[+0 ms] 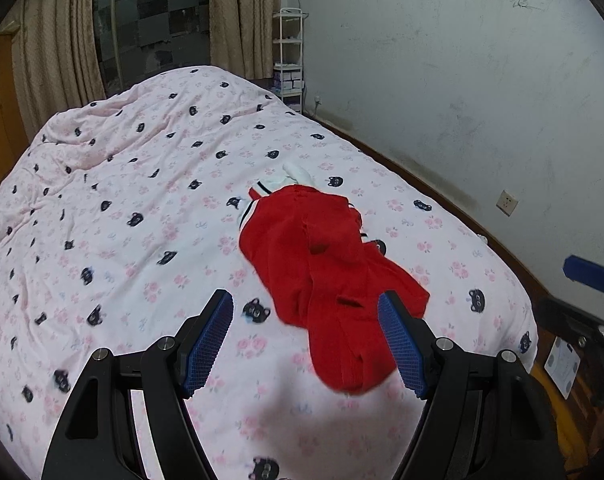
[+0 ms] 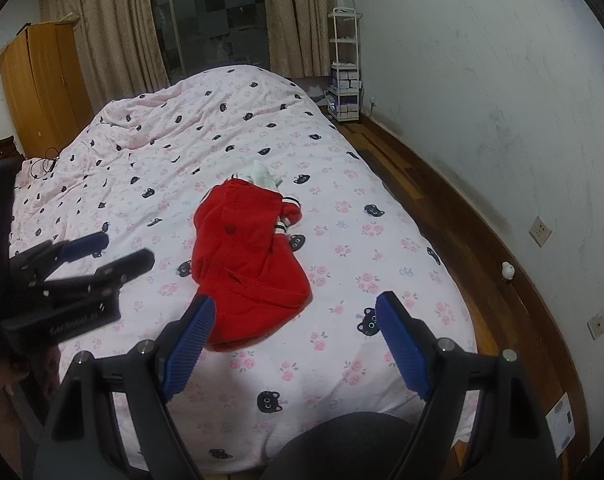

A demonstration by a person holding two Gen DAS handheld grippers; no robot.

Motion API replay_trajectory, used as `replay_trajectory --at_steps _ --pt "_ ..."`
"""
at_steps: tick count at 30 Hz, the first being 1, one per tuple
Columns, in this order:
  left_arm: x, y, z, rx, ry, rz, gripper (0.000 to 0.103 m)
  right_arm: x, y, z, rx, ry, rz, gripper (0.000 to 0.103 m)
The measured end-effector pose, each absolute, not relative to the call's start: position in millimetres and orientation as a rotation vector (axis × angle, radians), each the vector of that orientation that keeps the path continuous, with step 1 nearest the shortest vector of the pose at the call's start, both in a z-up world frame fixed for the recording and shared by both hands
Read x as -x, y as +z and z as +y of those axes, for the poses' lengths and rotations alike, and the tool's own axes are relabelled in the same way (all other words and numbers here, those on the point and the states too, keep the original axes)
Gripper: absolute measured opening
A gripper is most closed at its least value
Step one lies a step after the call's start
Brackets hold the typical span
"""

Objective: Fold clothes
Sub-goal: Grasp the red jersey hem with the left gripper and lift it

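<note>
Garment (image 1: 326, 264) lies crumpled on bed (image 1: 141, 184); left gripper (image 1: 306, 340) and right gripper (image 2: 293, 344), jaws wide and empty, hover above it, presumably to grasp its near edge.

Red garment (image 2: 245, 256) crumpled on bed (image 2: 382, 240), grippers apart

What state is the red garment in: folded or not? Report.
Not folded. The red garment lies crumpled in a heap on the bed, with creases and a white striped cuff sticking out.
</note>
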State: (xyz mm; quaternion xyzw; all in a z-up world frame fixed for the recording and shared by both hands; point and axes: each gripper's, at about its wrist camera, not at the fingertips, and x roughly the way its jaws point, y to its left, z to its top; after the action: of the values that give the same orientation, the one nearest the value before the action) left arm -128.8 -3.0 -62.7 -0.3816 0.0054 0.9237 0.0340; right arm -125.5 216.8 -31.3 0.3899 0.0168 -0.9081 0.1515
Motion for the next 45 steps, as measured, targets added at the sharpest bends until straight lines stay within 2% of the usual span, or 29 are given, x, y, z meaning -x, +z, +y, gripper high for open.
replay_trajectory --at_steps 13,25,26,27,29,39,45 --pt "223 -106 8 1.241 2.770 0.051 0.070 166 -65 221 -1.187 -2.586 0.052 0.084" --pt "269 -135 2 1.298 2.734 -0.057 0.068 189 -95 216 -1.256 -2.543 0.054 0.084" --pt "271 -138 2 1.307 2.732 -0.057 0.063 190 -96 216 -1.258 -2.541 0.055 0.084" --pt "273 -139 2 1.316 2.734 -0.048 0.052 192 -98 215 -1.260 -2.538 0.055 0.084" --pt "274 -142 3 1.331 2.740 -0.021 0.041 194 -101 213 -1.261 -2.535 0.057 0.084" --pt "269 -138 -1 1.324 2.745 -0.014 0.017 210 -113 201 -1.275 -2.503 0.048 0.084" --pt "258 -129 -8 1.305 2.774 -0.011 0.015 215 -114 200 -1.271 -2.497 0.038 0.084"
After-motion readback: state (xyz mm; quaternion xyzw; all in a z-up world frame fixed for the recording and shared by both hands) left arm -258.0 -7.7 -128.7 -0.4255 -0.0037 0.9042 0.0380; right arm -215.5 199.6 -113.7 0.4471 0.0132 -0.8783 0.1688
